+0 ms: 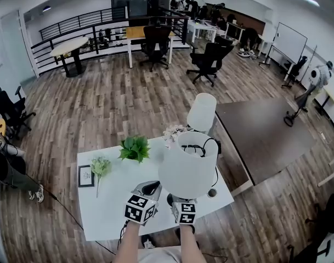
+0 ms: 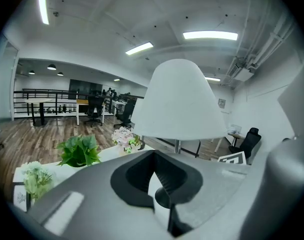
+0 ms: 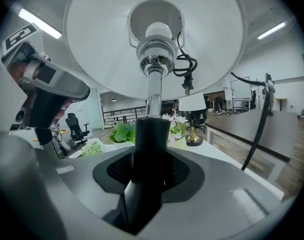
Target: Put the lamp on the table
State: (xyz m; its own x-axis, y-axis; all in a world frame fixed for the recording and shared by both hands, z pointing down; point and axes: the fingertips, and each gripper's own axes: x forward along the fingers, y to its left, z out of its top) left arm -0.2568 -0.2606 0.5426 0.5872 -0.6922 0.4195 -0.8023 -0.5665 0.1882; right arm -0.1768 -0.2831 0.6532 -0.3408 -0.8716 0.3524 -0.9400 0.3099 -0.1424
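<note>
A lamp with a white shade (image 1: 187, 171) and a chrome stem hangs over the front right of the white table (image 1: 109, 201). My right gripper (image 1: 182, 200) is shut on the stem just below the shade, which fills the right gripper view (image 3: 154, 34) above that gripper (image 3: 152, 129). The lamp's black cord (image 1: 209, 146) loops behind the shade. My left gripper (image 1: 146, 189) sits just left of the lamp, jaws slightly apart with nothing between them. In its own view the left gripper (image 2: 154, 159) looks toward the shade (image 2: 179, 101). Whether the lamp's base touches the table is hidden.
A second white-shaded lamp (image 1: 202, 111) stands at the table's far right corner. A green plant (image 1: 135, 147), pale flowers (image 1: 174, 131), a small bouquet (image 1: 101, 166) and a framed picture (image 1: 85, 175) stand on the table. A dark platform (image 1: 262, 133) lies to the right.
</note>
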